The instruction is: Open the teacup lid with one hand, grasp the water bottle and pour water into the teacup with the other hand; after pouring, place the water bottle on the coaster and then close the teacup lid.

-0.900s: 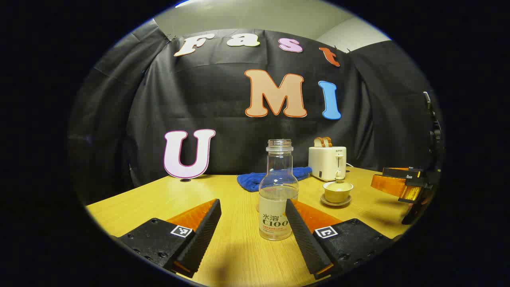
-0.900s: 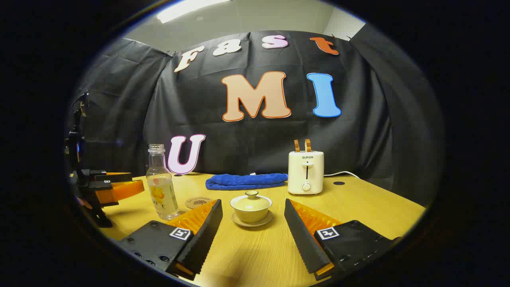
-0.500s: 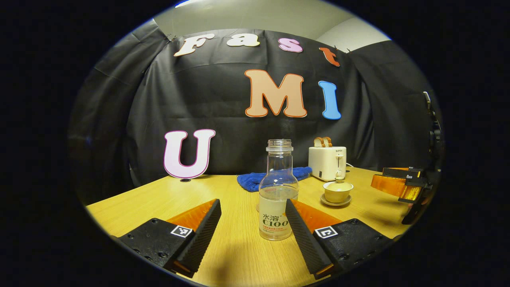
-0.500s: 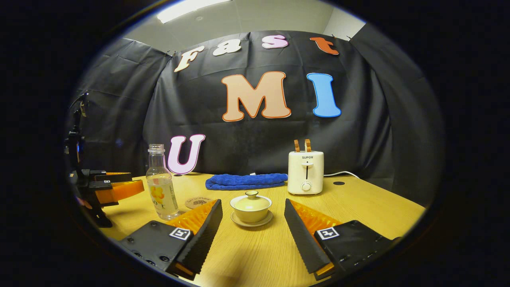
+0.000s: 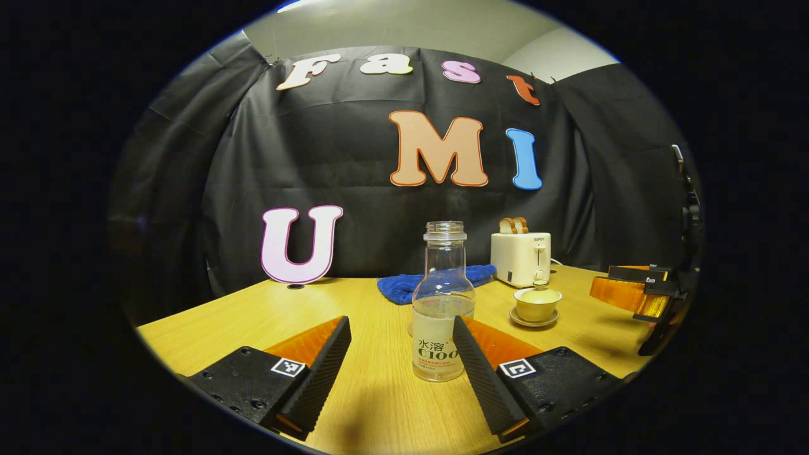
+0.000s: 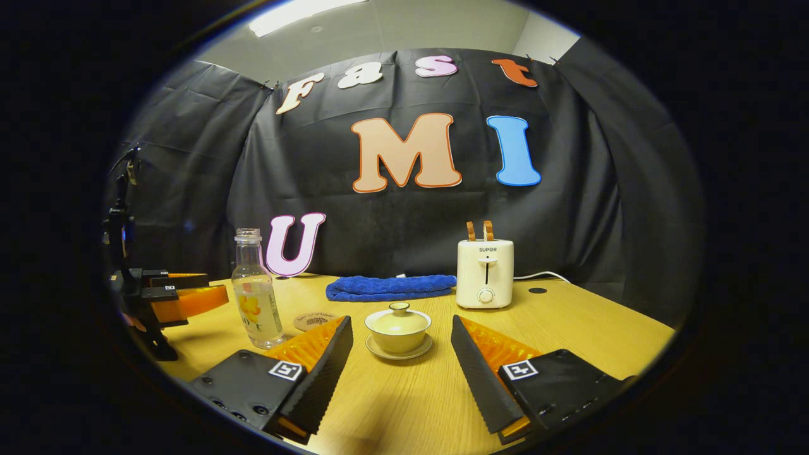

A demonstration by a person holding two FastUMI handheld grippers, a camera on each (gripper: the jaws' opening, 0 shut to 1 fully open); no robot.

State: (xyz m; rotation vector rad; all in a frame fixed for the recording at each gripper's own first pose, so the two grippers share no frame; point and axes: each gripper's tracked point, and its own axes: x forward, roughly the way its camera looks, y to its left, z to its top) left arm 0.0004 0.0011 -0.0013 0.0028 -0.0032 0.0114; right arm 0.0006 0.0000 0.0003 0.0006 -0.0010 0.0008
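Bottle (image 5: pixel 442 303) of clear plastic, uncapped and part full, stands upright on the table (image 5: pixel 253 316) ahead of the left gripper (image 5: pixel 401 354), whose fingers are spread wide. Lidded teacup (image 6: pixel 399 327) on its saucer sits between the right gripper's (image 6: pixel 401 357) parted fingers. Nothing has visibly shifted since the earlier frames.

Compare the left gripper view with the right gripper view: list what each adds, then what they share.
Left gripper view: the bottle stands at the open left gripper, with the right gripper off to the side.
Right gripper view: the lidded teacup sits just beyond its own open jaws, with a coaster beside the bottle.
Shared: bottle, teacup, toaster, cloth, table.
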